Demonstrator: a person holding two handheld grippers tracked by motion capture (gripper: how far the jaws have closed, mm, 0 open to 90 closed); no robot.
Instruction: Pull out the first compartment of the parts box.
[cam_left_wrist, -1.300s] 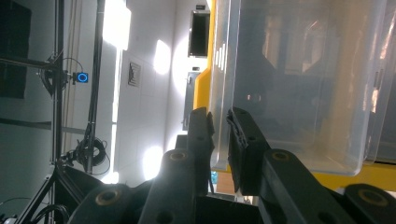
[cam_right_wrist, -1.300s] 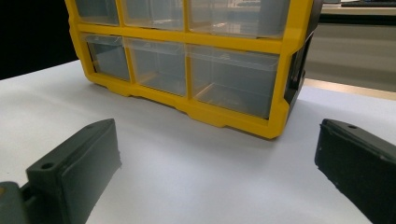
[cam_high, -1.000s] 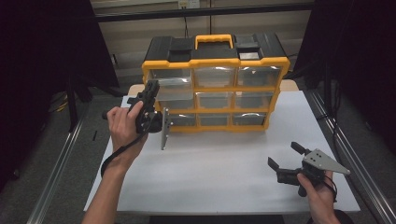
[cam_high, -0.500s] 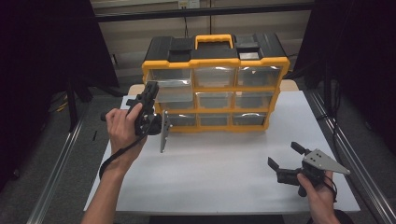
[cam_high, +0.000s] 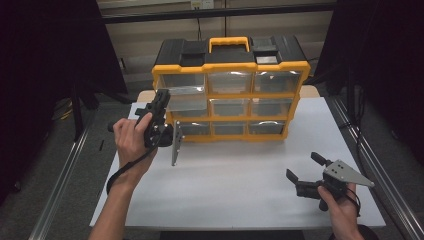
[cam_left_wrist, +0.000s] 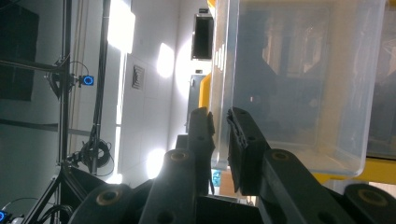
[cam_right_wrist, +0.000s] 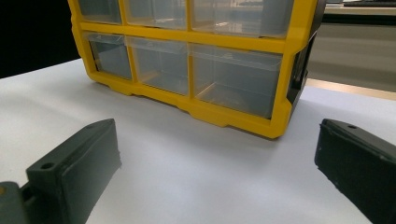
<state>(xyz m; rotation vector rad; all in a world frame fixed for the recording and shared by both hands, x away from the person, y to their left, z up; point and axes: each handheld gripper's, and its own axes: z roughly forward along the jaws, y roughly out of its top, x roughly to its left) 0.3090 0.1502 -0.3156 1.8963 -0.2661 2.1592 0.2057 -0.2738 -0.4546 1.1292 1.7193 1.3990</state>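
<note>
A clear drawer (cam_high: 187, 98) in the left column of the yellow box (cam_high: 230, 90) on the desk (cam_high: 235, 175) is being pulled out. It sticks out a little from the middle row. Its front lip is pinched by the jaws of the left gripper (cam_left_wrist: 219, 122), which are clenched on it. The right gripper (cam_high: 304, 175) is held low near the desk's front right, jaws wide and holding nothing. Next, a straight pull toward the person is likely needed, with the box kept from sliding.
</note>
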